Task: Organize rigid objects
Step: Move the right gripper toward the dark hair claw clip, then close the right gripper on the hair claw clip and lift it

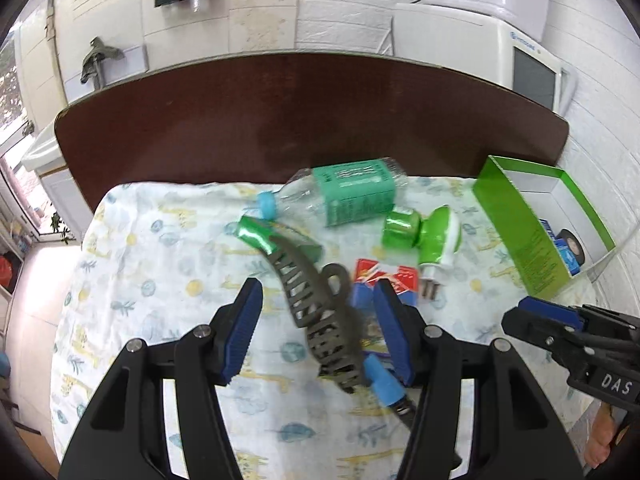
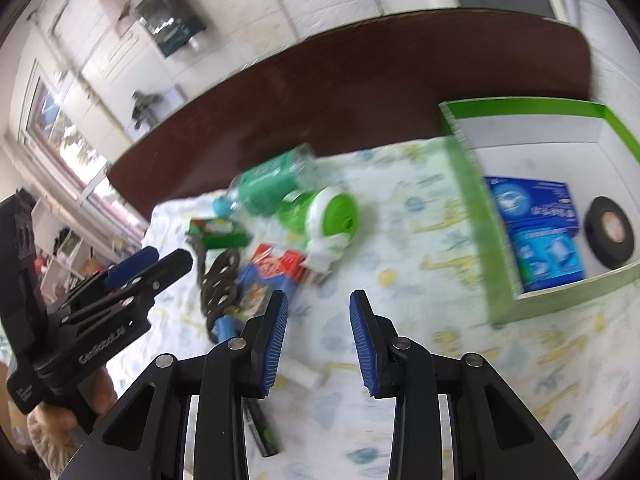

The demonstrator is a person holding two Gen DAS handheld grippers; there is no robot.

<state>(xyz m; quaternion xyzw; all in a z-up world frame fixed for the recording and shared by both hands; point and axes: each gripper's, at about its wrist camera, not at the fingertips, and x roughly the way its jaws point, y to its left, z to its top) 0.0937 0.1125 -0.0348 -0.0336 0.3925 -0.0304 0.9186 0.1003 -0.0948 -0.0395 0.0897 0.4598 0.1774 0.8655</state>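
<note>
Olive-grey plastic hair claw, slotted, curved, between open left tool

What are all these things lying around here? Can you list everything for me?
bottle: 1, clear, green label, blue cap, lying on cloth
hair claw: 1, dark grey, cloth centre
green tube: 1, under claw's far end
plug-in device: 1, green-white, beside bottle
red-blue packet: 1, near claw
green box: 1, open, right
blue packet: 1, in box
tape roll: 1, black, in box
cloth: 1, patterned
table: 1, brown
left gripper: open, around claw
right gripper: open, empty
</note>
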